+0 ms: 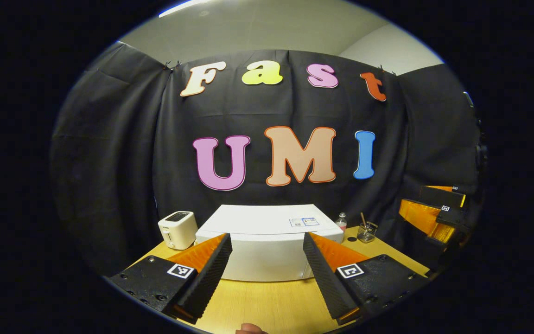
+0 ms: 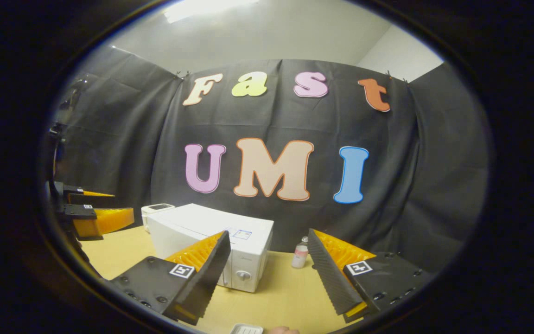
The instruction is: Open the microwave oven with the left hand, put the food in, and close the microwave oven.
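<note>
The white microwave oven (image 1: 267,248) stands on the wooden table (image 1: 267,301) straight ahead of my left gripper (image 1: 266,239), door shut. That gripper hovers in front of it, open, holding nothing. In the right gripper view the microwave (image 2: 202,227) sits left of centre, its knobs (image 2: 244,274) facing me. My right gripper (image 2: 268,234) is open and holds nothing, off to the microwave's right. A small white container (image 2: 247,329) peeks in at the bottom edge below it; I cannot tell what it holds. Each gripper appears in the other's view: right gripper (image 1: 410,202), left gripper (image 2: 121,204).
A white toaster (image 1: 177,229) stands left of the microwave. A small bottle (image 1: 341,221) and a glass with sticks (image 1: 367,232) stand to its right. The bottle (image 2: 300,253) lies between my right fingers' line of sight. A fingertip (image 2: 285,330) shows at the bottom edge.
</note>
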